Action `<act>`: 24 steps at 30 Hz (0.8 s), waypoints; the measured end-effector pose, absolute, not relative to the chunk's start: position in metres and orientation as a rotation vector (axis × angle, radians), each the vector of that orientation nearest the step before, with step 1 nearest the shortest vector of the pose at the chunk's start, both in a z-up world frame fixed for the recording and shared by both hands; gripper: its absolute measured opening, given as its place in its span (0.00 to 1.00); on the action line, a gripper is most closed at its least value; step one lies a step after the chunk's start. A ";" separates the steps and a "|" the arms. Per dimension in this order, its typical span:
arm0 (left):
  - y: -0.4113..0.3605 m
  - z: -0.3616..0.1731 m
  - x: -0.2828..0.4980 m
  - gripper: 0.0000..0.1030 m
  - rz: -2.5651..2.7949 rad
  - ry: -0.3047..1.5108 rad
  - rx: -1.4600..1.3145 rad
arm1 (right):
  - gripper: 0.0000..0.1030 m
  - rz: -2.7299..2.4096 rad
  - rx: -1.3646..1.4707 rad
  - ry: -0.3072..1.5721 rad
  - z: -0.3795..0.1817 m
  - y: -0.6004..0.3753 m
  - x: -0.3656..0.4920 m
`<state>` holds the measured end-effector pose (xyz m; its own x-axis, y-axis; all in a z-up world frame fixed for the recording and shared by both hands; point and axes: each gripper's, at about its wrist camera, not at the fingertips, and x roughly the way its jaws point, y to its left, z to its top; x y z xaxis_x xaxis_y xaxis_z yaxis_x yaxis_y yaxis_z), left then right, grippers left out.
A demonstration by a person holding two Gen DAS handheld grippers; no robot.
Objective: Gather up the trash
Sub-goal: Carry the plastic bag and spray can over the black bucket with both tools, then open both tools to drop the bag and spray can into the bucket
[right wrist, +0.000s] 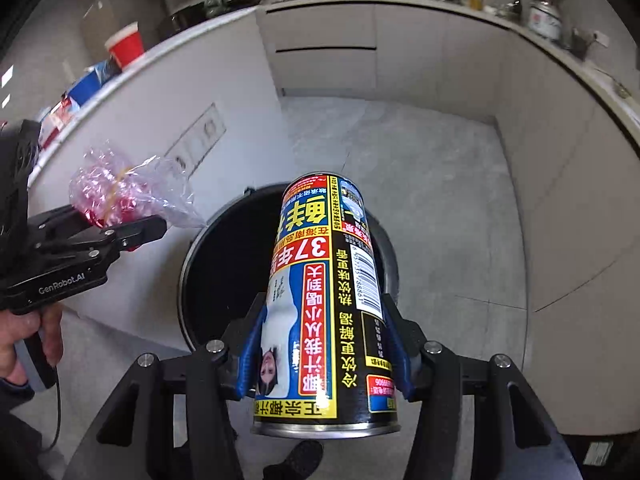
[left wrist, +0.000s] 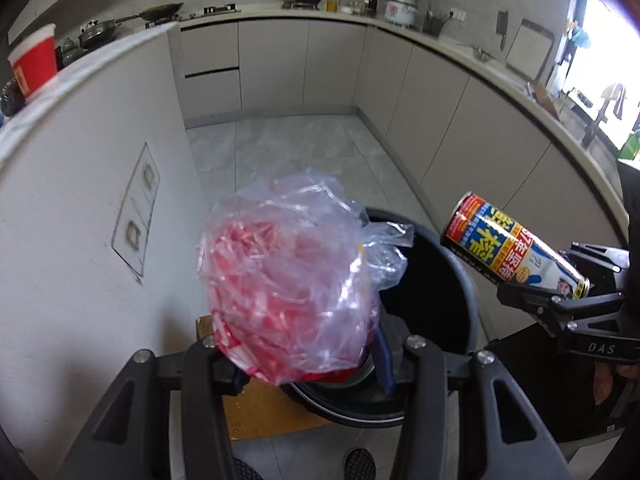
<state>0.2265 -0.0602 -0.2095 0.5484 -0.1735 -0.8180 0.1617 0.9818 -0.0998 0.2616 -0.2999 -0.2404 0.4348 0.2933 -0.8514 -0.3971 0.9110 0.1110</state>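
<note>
My left gripper [left wrist: 312, 376] is shut on a crumpled clear plastic bag with red print [left wrist: 288, 288] and holds it above the near rim of a round black trash bin [left wrist: 440, 292] on the floor. My right gripper [right wrist: 324, 360] is shut on a drink can with a black, yellow and red label [right wrist: 324, 304], tilted over the bin [right wrist: 224, 280]. The can [left wrist: 516, 248] and right gripper [left wrist: 560, 304] also show at the right of the left wrist view. The bag [right wrist: 124, 192] and left gripper [right wrist: 136, 232] show at the left of the right wrist view.
A white island wall [left wrist: 100, 184] stands left of the bin, with a red cup [left wrist: 34, 60] on top. Grey cabinets and a counter [left wrist: 440, 40] with pots and bottles curve around the back and right. Grey tiled floor [right wrist: 420, 168] lies beyond the bin.
</note>
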 end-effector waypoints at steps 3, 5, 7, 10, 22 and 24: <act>-0.065 -0.218 0.227 0.48 -0.187 0.980 -0.006 | 0.54 0.448 -0.125 1.046 -0.252 -0.300 0.271; -0.069 -0.223 0.233 0.54 -0.184 0.991 -0.022 | 0.54 0.480 -0.141 1.057 -0.261 -0.296 0.280; -0.076 -0.235 0.243 0.69 -0.134 1.020 -0.018 | 0.71 0.487 -0.180 1.071 -0.272 -0.288 0.288; -0.071 -0.239 0.241 0.72 -0.106 1.031 -0.050 | 0.74 0.467 -0.219 1.078 -0.278 -0.288 0.294; -0.085 -0.229 0.231 0.73 -0.082 1.030 -0.025 | 0.74 0.442 -0.156 1.061 -0.266 -0.312 0.273; -0.088 -0.227 0.230 0.74 -0.084 1.028 -0.025 | 0.74 0.432 -0.153 1.059 -0.265 -0.312 0.271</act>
<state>0.2304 -0.0882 -0.2272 0.5137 -0.0819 -0.8541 0.0580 0.9965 -0.0607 0.2705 -0.3116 -0.2652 0.4152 0.2703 -0.8687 -0.4148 0.9060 0.0836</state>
